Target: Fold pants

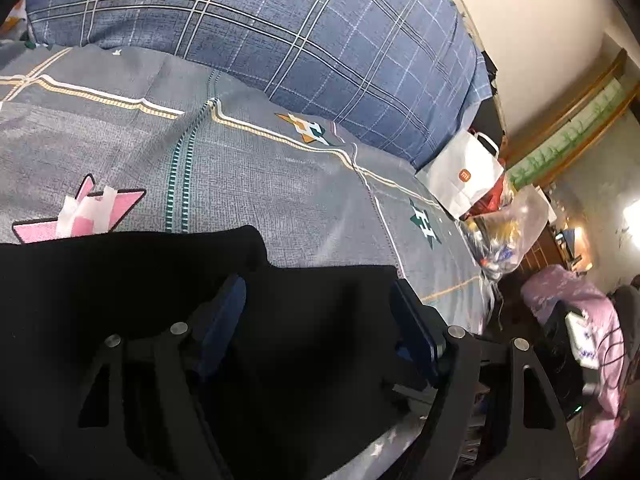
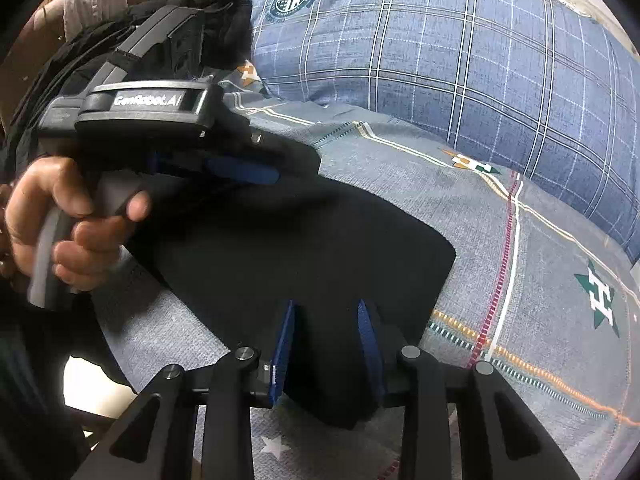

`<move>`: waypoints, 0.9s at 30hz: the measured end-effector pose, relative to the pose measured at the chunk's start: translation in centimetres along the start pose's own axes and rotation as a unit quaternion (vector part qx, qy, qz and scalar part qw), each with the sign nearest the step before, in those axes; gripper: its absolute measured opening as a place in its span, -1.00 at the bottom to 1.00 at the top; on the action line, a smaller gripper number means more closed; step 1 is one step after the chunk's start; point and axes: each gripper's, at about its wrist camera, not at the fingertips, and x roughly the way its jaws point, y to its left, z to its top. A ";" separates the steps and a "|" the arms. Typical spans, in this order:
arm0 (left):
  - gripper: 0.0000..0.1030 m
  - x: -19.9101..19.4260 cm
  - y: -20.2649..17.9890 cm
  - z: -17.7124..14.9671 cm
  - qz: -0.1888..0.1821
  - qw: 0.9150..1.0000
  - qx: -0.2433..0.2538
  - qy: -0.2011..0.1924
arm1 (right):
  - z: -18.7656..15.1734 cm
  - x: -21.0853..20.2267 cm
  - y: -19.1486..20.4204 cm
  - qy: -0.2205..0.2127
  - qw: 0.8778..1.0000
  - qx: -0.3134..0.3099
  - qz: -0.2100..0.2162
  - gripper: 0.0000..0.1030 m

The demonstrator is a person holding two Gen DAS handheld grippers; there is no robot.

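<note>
- Black pants lie folded flat on the grey patterned bedsheet, near the blue plaid pillow.
- Right gripper: jaws partly apart, a fabric edge between the blue pads; whether they pinch it I cannot tell.
- Left gripper: jaws wide apart, straddling dark cloth at the far edge.
- To finish this fold well, let the cloth settle, draw both jaws clear without dragging, and keep edges aligned.
</note>
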 end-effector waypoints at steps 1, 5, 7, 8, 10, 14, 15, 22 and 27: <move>0.45 0.0 0.0 -0.1 0.000 1.000 0.005 0.000 | 0.1 0.0 0.0 0.001 1.000 -0.002 0.000 -0.37; 0.45 -0.2 0.0 -0.2 -0.007 1.000 -0.001 -0.008 | 0.4 -0.6 0.0 -0.001 1.000 -0.001 -0.003 -0.38; 0.45 -0.4 0.4 -0.2 -0.021 1.000 -0.019 -0.010 | 0.7 -1.7 -0.4 -0.036 0.999 0.011 0.003 -0.38; 0.45 -0.5 0.7 -0.2 -0.029 0.999 -0.030 -0.010 | 0.7 -2.2 -0.7 -0.049 0.999 0.020 0.011 -0.37; 0.45 -0.6 0.9 0.0 -0.039 0.998 -0.043 -0.010 | 0.3 -1.1 -1.4 -0.020 0.998 0.044 0.030 -0.37; 0.45 -0.8 0.6 0.0 -0.035 0.999 -0.037 -0.011 | 0.2 -0.1 -0.8 0.014 0.999 0.028 0.022 -0.37; 0.45 -0.8 0.5 0.0 -0.035 0.999 -0.037 -0.011 | 0.3 -0.5 -0.9 0.001 0.999 0.034 0.020 -0.37; 0.45 -0.7 0.6 -0.1 -0.035 0.999 -0.040 -0.013 | 0.0 0.8 -0.7 0.020 0.999 0.039 -0.003 -0.05; 0.46 -0.7 0.6 -0.1 -0.035 0.998 -0.041 -0.014 | -0.3 0.4 0.4 0.000 1.000 0.023 -0.014 0.12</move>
